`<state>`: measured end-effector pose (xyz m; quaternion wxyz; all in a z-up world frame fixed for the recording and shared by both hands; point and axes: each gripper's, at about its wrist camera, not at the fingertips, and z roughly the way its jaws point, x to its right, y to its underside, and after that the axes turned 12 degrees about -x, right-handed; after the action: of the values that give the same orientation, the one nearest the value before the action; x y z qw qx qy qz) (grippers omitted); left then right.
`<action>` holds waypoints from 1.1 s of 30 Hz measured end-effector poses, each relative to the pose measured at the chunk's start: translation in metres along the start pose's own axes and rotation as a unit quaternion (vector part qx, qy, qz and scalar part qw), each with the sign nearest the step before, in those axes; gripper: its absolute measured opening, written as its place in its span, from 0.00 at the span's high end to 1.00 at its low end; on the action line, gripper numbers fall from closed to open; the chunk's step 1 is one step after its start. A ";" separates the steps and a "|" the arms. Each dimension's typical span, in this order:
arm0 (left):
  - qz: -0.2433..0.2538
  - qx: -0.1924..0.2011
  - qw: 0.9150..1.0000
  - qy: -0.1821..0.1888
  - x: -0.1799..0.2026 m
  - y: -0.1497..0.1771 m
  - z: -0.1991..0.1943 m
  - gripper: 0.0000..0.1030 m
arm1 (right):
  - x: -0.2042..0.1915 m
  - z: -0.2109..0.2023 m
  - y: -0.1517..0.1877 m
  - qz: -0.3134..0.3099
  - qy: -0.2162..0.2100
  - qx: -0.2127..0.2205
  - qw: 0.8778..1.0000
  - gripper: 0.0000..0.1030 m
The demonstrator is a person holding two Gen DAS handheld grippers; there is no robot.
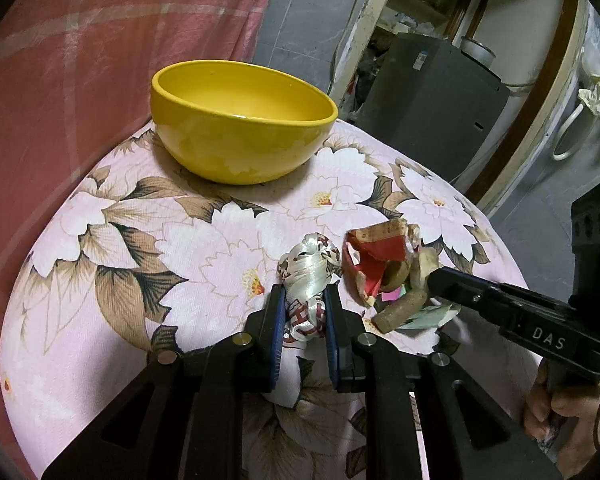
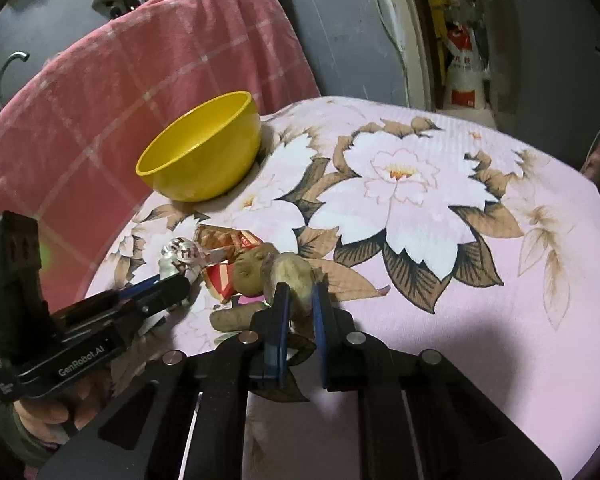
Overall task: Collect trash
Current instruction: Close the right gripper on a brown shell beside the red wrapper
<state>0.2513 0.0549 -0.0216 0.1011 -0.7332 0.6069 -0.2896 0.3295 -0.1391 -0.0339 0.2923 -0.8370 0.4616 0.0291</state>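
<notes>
While glossy crinkled wrapper (image 1: pixel 306 276) bunches, smooth yellow bowl (image 1: pixel 240 120) sits round.

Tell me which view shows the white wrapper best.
Left wrist view: the white wrapper sits centred, unblocked, clamped in the left gripper. In the right wrist view the wrapper is small, blurred and partly hidden behind that gripper.
</notes>
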 end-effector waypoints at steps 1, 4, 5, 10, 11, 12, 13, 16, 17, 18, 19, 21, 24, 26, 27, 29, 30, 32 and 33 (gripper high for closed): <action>0.000 0.000 1.000 0.000 0.000 0.000 0.000 0.85 | 0.000 -0.001 0.000 0.000 0.000 0.002 1.000 0.91; 0.000 0.000 1.000 0.000 0.000 0.000 0.000 0.85 | 0.006 0.002 0.000 0.010 -0.011 -0.006 1.000 0.90; -0.001 0.000 1.000 0.000 0.000 0.000 0.000 0.85 | 0.007 0.003 -0.001 0.013 -0.014 -0.010 1.000 0.89; -0.008 0.008 1.000 0.001 -0.003 0.002 -0.005 0.85 | 0.012 0.007 -0.002 0.022 -0.033 -0.020 0.999 0.73; -0.010 0.010 1.000 0.002 -0.004 0.002 -0.006 0.85 | 0.011 0.007 -0.003 0.019 -0.032 -0.022 0.999 0.73; -0.012 0.010 1.000 0.002 -0.005 0.002 -0.007 0.85 | 0.009 0.008 -0.004 0.015 -0.028 -0.023 0.999 0.73; -0.013 0.010 1.000 0.002 -0.005 0.002 -0.007 0.85 | 0.008 0.009 -0.005 0.012 -0.026 -0.025 0.999 0.72; -0.013 0.009 1.000 0.002 -0.006 0.001 -0.007 0.85 | 0.002 0.015 -0.011 -0.003 -0.010 -0.035 0.999 0.70; -0.013 0.008 1.000 0.002 -0.007 0.001 -0.007 0.85 | -0.001 0.017 -0.014 -0.010 -0.002 -0.037 0.999 0.66; -0.013 0.007 1.000 0.002 -0.007 0.001 -0.007 0.85 | -0.004 0.019 -0.015 -0.017 0.003 -0.040 0.999 0.63; -0.013 0.006 1.000 0.003 -0.007 0.001 -0.007 0.85 | -0.008 0.021 -0.016 -0.026 0.007 -0.043 0.999 0.61; -0.015 0.004 1.000 0.007 -0.009 0.001 -0.006 0.85 | -0.012 0.023 -0.015 -0.037 0.019 -0.045 0.998 0.61; -0.015 0.003 1.000 0.008 -0.008 0.000 -0.005 0.85 | -0.013 0.023 -0.015 -0.044 0.006 -0.047 0.998 0.79; -0.016 0.003 1.000 0.009 -0.008 0.000 -0.005 0.85 | -0.013 0.021 -0.014 -0.043 0.005 -0.044 0.998 0.80; -0.016 0.004 1.000 0.009 -0.008 0.000 -0.005 0.85 | -0.014 0.020 -0.013 -0.044 0.003 -0.043 0.998 0.80; -0.013 0.008 1.000 0.008 -0.007 0.000 -0.006 0.85 | -0.014 0.016 -0.010 -0.042 0.001 -0.038 0.998 0.82; -0.011 0.012 1.000 0.007 -0.006 0.001 -0.008 0.85 | -0.014 0.013 -0.008 -0.039 0.001 -0.031 0.999 0.83; -0.005 0.026 1.000 -0.001 -0.003 0.004 -0.013 0.85 | -0.014 0.006 -0.004 -0.037 0.005 -0.019 0.999 0.84; -0.001 0.034 0.999 -0.004 0.000 0.006 -0.016 0.85 | -0.016 0.003 -0.001 -0.036 0.011 -0.013 0.999 0.84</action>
<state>0.2376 0.0568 -0.0111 0.1280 -0.7310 0.5956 -0.3074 0.3223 -0.1253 -0.0308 0.2771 -0.8569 0.4344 0.0151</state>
